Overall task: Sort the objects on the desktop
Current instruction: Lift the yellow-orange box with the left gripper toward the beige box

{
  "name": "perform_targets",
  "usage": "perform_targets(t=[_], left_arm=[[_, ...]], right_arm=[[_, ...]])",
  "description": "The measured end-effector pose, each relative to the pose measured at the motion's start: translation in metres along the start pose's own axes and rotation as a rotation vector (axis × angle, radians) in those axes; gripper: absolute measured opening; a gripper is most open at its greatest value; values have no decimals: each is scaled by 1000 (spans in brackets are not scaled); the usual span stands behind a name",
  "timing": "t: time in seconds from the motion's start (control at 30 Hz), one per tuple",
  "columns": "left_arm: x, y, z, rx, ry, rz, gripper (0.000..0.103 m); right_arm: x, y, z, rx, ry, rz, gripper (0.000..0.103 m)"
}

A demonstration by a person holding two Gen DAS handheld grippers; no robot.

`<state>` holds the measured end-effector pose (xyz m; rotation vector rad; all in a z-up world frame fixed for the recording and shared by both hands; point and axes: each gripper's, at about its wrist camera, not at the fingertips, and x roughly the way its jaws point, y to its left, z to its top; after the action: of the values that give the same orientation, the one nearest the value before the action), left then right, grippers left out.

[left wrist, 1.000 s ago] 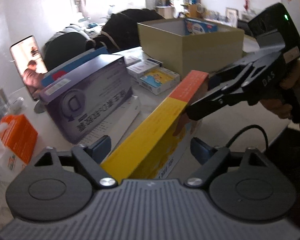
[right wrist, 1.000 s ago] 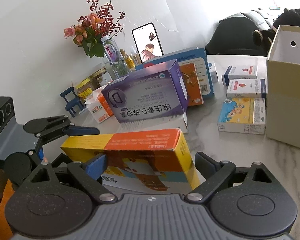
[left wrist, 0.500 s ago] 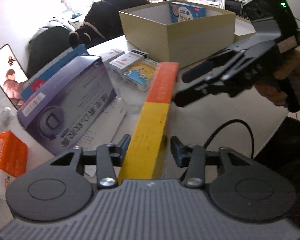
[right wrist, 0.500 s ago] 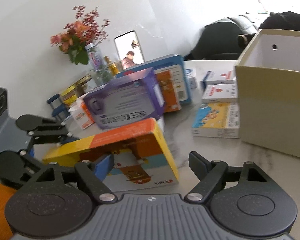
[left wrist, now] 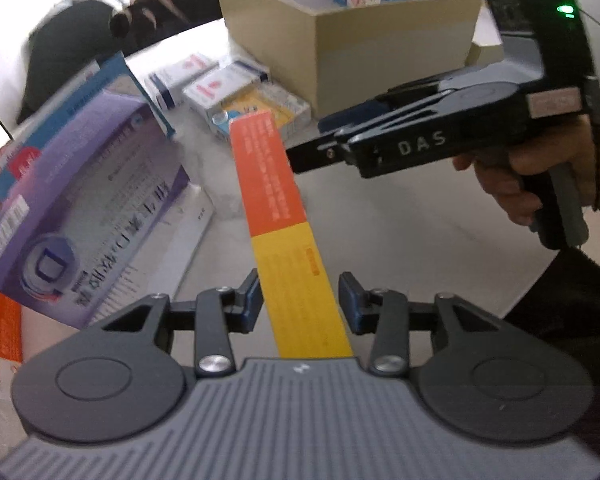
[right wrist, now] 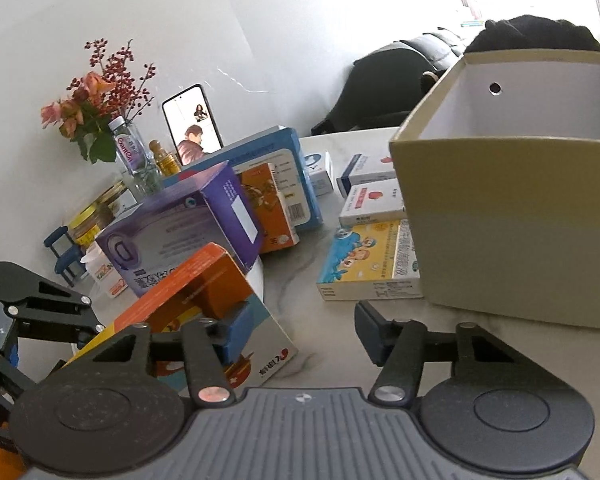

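Note:
A long yellow and orange box [left wrist: 276, 184] stands on its narrow edge, tilted, above the white table [left wrist: 380, 240]. My left gripper [left wrist: 300, 300] is shut on its yellow end, the jaws easing open slightly with the box still between the pads. In the right wrist view the box [right wrist: 204, 280] leans to the left, with the left gripper [right wrist: 94, 314] behind it. My right gripper [right wrist: 300, 332] is closing; only the box's lower corner reaches between its fingers. Its tips [left wrist: 300, 156] sit beside the orange end. The open cardboard box [right wrist: 500, 220] stands at the right.
A purple box [right wrist: 180, 232] lies on a white one, with a blue box [right wrist: 276, 160] behind. Small medicine boxes [right wrist: 368, 256] lie by the cardboard box. A phone [right wrist: 192, 124], a flower vase [right wrist: 96, 120] and jars line the wall. A person's hand [left wrist: 540, 176] holds the right gripper.
The left gripper closed on the box and turned it onto its edge. The right gripper's jaws narrowed and came off the box, which now sits to their left.

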<state>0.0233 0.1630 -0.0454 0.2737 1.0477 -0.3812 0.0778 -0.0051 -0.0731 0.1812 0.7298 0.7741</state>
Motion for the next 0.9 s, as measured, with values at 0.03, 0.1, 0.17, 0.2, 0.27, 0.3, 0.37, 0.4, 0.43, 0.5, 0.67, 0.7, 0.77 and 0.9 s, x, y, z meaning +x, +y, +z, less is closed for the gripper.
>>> perform_targets(t=[0.03, 0.1, 0.17, 0.2, 0.27, 0.3, 0.37, 0.4, 0.43, 0.5, 0.67, 0.7, 0.77, 0.9], left_arm=[[3, 0, 2, -12, 21, -2, 37], [7, -1, 5, -13, 52, 16, 30], [10, -2, 8, -14, 80, 29, 29], [10, -2, 9, -16, 92, 34, 28], [11, -2, 11, -20, 107, 41, 27], [11, -2, 12, -28, 112, 42, 27], [11, -1, 13, -50, 117, 44, 26], [11, 0, 14, -60, 116, 44, 25], [10, 2, 14, -79, 112, 43, 24], [9, 7, 15, -130, 102, 33, 22], [14, 13, 21, -193, 92, 31, 22], [14, 13, 22, -202, 93, 28, 22], [14, 14, 25, -218, 90, 22, 22], [7, 16, 31, -238, 69, 24, 22]], right_arm=[[-1, -1, 0, 7, 2, 1, 60], [-4, -3, -1, 21, -2, 0, 61], [-7, -2, -1, 28, -14, -5, 70], [-10, -2, -1, 30, -23, -7, 72], [-15, -3, -2, 34, -41, -8, 79], [-17, -3, -3, 39, -50, -6, 80], [-22, -5, -4, 50, -66, 0, 82], [-24, -6, -4, 55, -71, 3, 83], [-26, -7, -5, 59, -75, 3, 84], [-31, -9, -6, 66, -82, 3, 85], [-41, -14, -8, 91, -101, -2, 87], [-43, -15, -8, 97, -105, -4, 87], [-47, -18, -9, 108, -115, -8, 87], [-55, -23, -9, 125, -136, -14, 87]])
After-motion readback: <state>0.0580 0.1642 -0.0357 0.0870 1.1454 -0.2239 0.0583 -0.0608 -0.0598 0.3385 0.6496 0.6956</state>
